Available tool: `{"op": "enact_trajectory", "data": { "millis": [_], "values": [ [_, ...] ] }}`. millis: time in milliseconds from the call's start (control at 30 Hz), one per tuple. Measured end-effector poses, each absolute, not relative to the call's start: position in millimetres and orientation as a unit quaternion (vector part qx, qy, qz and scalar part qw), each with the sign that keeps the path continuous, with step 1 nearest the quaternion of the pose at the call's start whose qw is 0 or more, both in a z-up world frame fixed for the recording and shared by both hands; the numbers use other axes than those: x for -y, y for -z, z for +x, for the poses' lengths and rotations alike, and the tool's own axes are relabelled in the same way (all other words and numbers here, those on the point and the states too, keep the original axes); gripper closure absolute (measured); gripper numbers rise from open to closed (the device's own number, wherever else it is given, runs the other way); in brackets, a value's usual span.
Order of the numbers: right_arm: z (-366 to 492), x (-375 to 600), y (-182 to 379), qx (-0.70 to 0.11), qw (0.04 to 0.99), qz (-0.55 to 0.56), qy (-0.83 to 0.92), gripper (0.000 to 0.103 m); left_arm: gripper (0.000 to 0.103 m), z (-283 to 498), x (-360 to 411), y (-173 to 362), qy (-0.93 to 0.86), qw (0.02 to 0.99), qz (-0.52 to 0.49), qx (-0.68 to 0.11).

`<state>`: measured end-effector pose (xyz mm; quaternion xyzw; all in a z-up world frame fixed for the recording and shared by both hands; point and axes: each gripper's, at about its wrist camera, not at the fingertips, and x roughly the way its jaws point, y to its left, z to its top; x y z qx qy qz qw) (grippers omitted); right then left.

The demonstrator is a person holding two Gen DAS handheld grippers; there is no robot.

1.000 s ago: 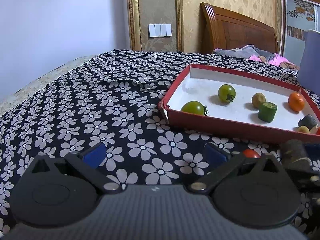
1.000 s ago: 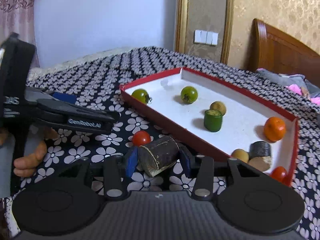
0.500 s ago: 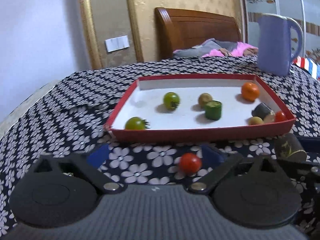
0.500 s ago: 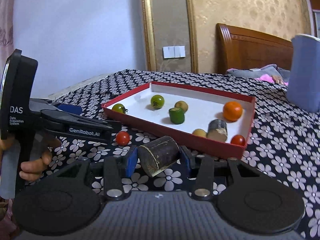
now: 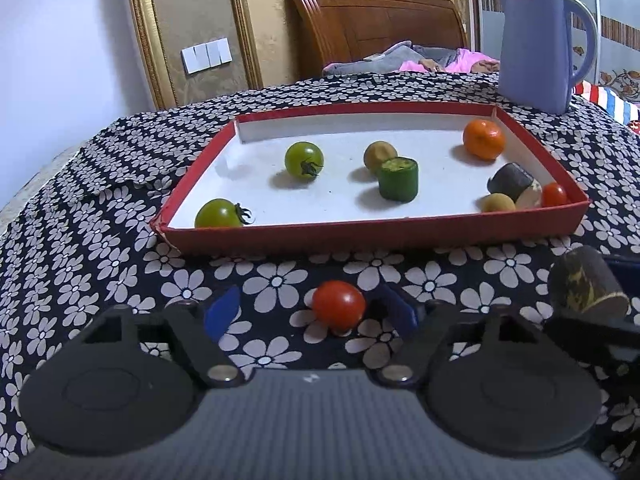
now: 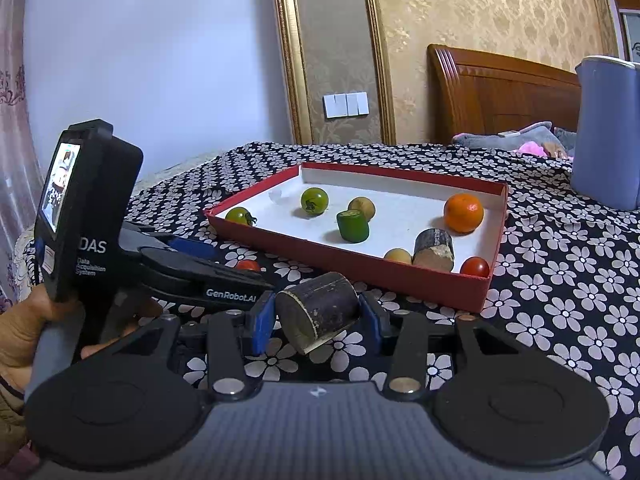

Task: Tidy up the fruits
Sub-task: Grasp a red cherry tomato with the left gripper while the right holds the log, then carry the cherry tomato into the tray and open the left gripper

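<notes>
Red cherry tomato [image 5: 338, 309] sits on the floral cloth [image 5: 100, 248] between the blue pads of the left gripper [image 5: 308, 312], close to the right-hand pad, with a clear gap to the left-hand pad. Left jaws are spread wide, nothing clamped. In the right wrist view the same tomato [image 6: 248, 265] peeks out behind the left gripper's body [image 6: 200, 276] at centre left, mostly hidden.

Right gripper [image 6: 316, 320] has its jaws clamped on a dark brown cylinder piece [image 6: 318, 312], pale cut end facing lower centre of the frame, tilted. In the left wrist view that piece [image 5: 584, 284] shows at the right edge, held above the cloth.

Red tray [image 5: 372, 234] with white floor lies across mid frame, just beyond the tomato; its near wall stands between both grippers and the fruit inside. Inside, left wrist view: green tomato [image 5: 220, 214] at lower left corner, second green tomato [image 5: 304, 159] further back, brownish round fruit [image 5: 379, 155] touching or just behind a green cylinder piece [image 5: 398, 179], orange [image 5: 483, 139] at upper right. Lower right corner holds a dark cylinder piece [image 5: 512, 182], a small yellow-brown fruit [image 5: 498, 203] and a small red tomato [image 5: 554, 195], packed close together.

Blue-lilac jug [image 5: 540, 48] stands upper right beyond the tray. Wooden headboard [image 5: 372, 28] and white wall switches [image 5: 207, 55] behind.
</notes>
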<state>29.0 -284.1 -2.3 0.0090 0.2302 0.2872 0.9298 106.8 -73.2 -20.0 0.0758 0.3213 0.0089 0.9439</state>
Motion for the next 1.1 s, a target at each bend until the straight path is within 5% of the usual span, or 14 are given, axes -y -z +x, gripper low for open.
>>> {"op": "enact_trajectory", "data": {
  "millis": [300, 633, 1100],
  "values": [
    [29, 287, 3, -0.231, 0.93, 0.016, -0.286, 0.059, 0.079, 103, 82, 17, 0.017, 0.943, 0.066, -0.325],
    [26, 292, 0, -0.227, 0.931, 0.025, -0.286, 0.059, 0.079, 100, 75, 7, 0.009, 0.946, 0.061, -0.319],
    [25, 293, 1, -0.226, 0.929, 0.034, -0.291, 0.059, 0.079, 135, 39, -72, -0.05, 0.964, 0.038, -0.258]
  ]
}}
